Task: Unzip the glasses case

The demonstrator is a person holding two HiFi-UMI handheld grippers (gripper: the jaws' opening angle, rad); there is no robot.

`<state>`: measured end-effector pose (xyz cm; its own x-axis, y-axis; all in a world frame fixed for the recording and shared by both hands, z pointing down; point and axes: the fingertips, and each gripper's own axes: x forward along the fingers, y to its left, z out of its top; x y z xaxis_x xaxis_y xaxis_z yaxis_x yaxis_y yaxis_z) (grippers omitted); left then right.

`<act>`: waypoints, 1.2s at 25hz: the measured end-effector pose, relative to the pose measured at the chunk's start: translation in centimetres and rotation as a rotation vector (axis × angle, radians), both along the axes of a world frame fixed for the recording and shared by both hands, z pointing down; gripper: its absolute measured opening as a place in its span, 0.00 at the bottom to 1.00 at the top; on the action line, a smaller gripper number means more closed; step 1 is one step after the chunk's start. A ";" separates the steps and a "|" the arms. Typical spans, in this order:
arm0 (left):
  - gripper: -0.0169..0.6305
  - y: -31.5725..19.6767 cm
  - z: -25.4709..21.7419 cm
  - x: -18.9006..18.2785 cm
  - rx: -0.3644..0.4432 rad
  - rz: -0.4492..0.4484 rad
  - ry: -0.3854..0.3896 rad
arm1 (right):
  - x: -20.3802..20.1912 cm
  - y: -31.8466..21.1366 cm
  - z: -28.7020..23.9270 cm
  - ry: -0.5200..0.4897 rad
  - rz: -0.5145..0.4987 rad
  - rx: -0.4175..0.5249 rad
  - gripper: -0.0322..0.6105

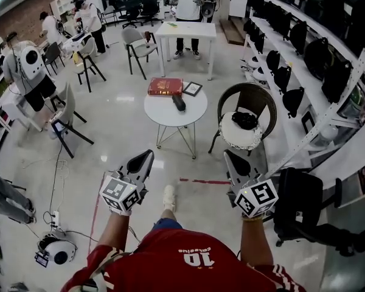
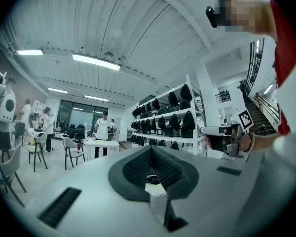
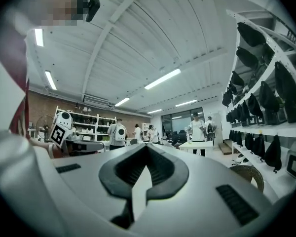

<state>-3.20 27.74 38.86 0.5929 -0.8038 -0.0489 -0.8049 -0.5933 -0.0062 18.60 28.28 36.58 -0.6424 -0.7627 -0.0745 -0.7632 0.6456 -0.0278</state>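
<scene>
A dark glasses case point(image 1: 179, 102) lies on the small round white table point(image 1: 161, 115) ahead of me, zipped as far as I can tell from here. Both grippers are held level well short of the table, over the floor. My left gripper point(image 1: 146, 156) is shut with nothing in it; in the left gripper view its jaws point(image 2: 151, 149) meet at the tip, and the case point(image 2: 152, 179) shows as a small dark shape beyond them. My right gripper point(image 1: 229, 156) is also shut and empty, its jaws point(image 3: 147, 147) closed at the tip.
A red book point(image 1: 165, 86) and a small picture frame point(image 1: 192, 89) share the round table. A wicker chair point(image 1: 255, 96) holding a black bag stands to its right, beside shelves of black bags point(image 1: 304, 47). A red tape line point(image 1: 204, 180) marks the floor. People stand at the far tables.
</scene>
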 end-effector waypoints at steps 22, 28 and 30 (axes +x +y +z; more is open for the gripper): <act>0.04 -19.6 0.0 -5.6 -0.048 0.006 0.061 | -5.4 -17.9 -2.0 0.015 -0.002 -0.031 0.07; 0.04 -25.0 -0.2 -8.2 -0.067 -0.003 0.084 | -6.8 -22.7 -2.3 0.020 0.034 -0.059 0.07; 0.04 -26.8 -0.3 -8.6 -0.074 0.007 0.094 | -7.1 -24.5 -2.6 0.017 0.049 -0.064 0.07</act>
<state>-11.82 0.93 38.54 0.5942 -0.8031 -0.0451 -0.7957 -0.5951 0.1132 11.52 3.75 33.95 -0.6050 -0.7961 -0.0137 -0.7946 0.6047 -0.0545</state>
